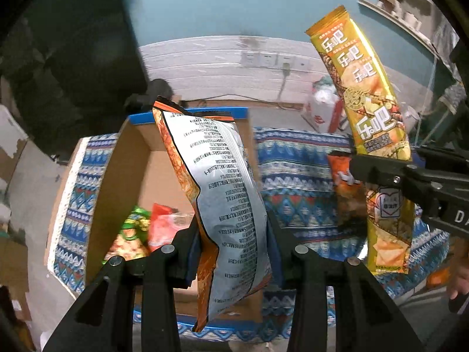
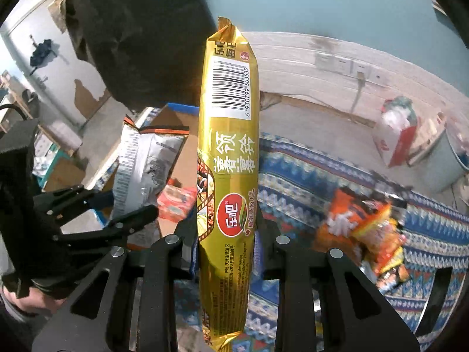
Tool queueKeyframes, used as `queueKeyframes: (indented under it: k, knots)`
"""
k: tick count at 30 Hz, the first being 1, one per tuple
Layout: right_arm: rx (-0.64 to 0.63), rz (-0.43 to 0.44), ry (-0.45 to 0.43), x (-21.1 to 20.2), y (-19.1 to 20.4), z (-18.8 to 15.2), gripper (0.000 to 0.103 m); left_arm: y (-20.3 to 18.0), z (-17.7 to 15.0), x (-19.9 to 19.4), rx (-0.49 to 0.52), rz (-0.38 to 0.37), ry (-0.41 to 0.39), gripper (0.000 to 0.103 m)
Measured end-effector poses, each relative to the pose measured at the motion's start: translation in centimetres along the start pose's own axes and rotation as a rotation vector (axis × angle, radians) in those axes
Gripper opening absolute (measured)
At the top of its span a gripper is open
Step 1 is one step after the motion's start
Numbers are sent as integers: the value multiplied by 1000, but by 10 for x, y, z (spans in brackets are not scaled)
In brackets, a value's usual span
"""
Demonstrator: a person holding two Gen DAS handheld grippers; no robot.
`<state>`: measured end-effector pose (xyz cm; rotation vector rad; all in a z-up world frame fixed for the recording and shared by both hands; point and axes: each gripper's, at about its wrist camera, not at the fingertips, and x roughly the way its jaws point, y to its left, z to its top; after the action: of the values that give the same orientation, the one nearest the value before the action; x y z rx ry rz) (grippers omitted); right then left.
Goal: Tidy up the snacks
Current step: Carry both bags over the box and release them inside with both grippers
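My left gripper (image 1: 233, 234) is shut on an orange and silver snack bag (image 1: 225, 193), held upright above an open cardboard box (image 1: 123, 161). The same bag (image 2: 146, 164) shows at the left of the right wrist view, in the left gripper (image 2: 123, 214). My right gripper (image 2: 227, 234) is shut on a long gold snack pack (image 2: 228, 152), which stands upright between its fingers. In the left wrist view that gold pack (image 1: 369, 111) hangs at the right in the right gripper (image 1: 378, 173). Green and red snack bags (image 1: 143, 231) lie inside the box.
A blue patterned cloth (image 1: 296, 170) covers the table. Several orange snack bags (image 2: 363, 223) lie on the cloth to the right. A red and white bag (image 2: 395, 135) stands by the far wall, next to a pale bin (image 2: 448, 158). A dark bulky shape (image 2: 137, 38) looms behind the box.
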<state>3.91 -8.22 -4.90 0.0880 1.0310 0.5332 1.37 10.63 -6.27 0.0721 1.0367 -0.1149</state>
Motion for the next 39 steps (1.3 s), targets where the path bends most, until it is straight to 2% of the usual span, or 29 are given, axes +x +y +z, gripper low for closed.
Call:
queueKeyframes:
  k: [12, 27, 29, 33, 39]
  knots:
    - [-40, 60, 39, 44, 53, 33, 26, 72, 2, 16, -126, 43, 38, 40]
    - [-45, 86, 118, 100, 93, 49, 26, 111, -13, 46, -182, 114, 122, 41]
    - [-48, 86, 133, 109, 96, 48, 26, 115, -14, 48, -195, 116, 131, 44]
    - [-47, 80, 166, 124, 98, 45, 26, 121, -14, 47, -218, 132, 133, 65]
    - [-60, 59, 235, 147, 95, 35, 27, 119, -11, 40, -205, 142, 120, 67]
